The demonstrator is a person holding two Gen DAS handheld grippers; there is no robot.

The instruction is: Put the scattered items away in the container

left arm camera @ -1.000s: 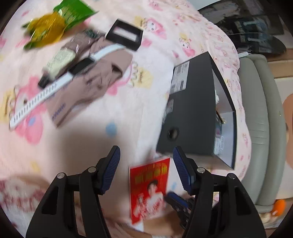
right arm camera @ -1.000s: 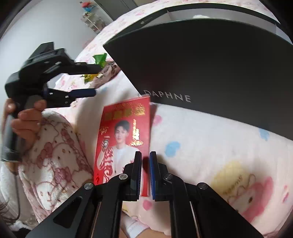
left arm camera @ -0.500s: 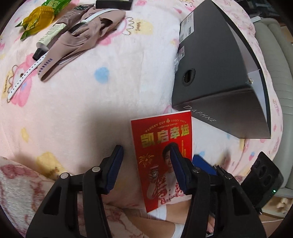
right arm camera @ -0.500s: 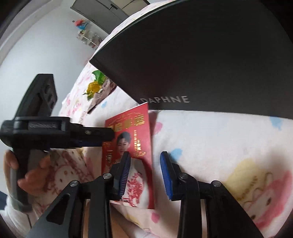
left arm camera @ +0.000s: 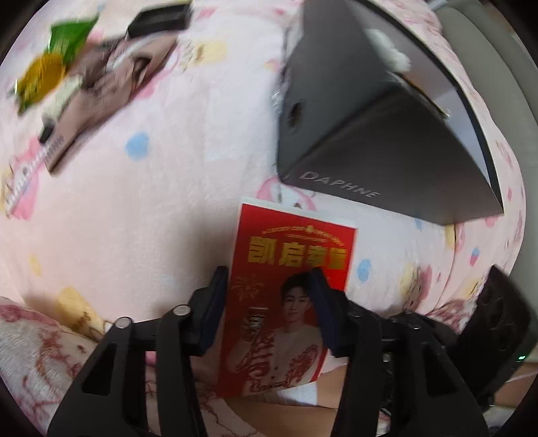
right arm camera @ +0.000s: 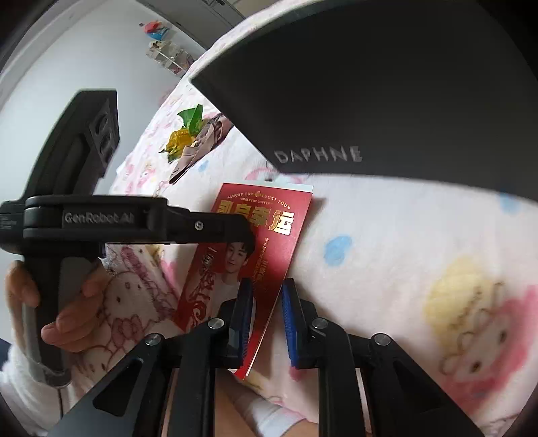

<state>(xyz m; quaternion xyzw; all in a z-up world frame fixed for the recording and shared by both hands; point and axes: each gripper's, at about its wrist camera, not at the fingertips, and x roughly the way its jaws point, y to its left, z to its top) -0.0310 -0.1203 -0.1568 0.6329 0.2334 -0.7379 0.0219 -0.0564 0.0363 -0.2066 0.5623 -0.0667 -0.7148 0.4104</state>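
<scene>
A red card with a man's portrait (left arm camera: 289,289) lies at the near edge of the pink blanket, just before the dark grey DAPHNE box (left arm camera: 376,141). My left gripper (left arm camera: 269,302) is open with a finger on each side of the card. In the right wrist view the card (right arm camera: 255,255) runs between the fingers of my right gripper (right arm camera: 265,322), which stand slightly apart, the left pad close to it; the box (right arm camera: 386,84) fills the top. The left gripper's body (right arm camera: 101,222) shows at the left.
Far left on the blanket (left arm camera: 134,208) lie a green and yellow wrapper (left arm camera: 50,67), a brown pouch (left arm camera: 111,84), a white strap and a black frame (left arm camera: 158,20). A grey sofa edge (left arm camera: 497,50) is behind the box.
My left gripper has moved down and forward, so that its fingers now straddle the card. My right gripper opened from shut, then narrowed again around the card's edge.
</scene>
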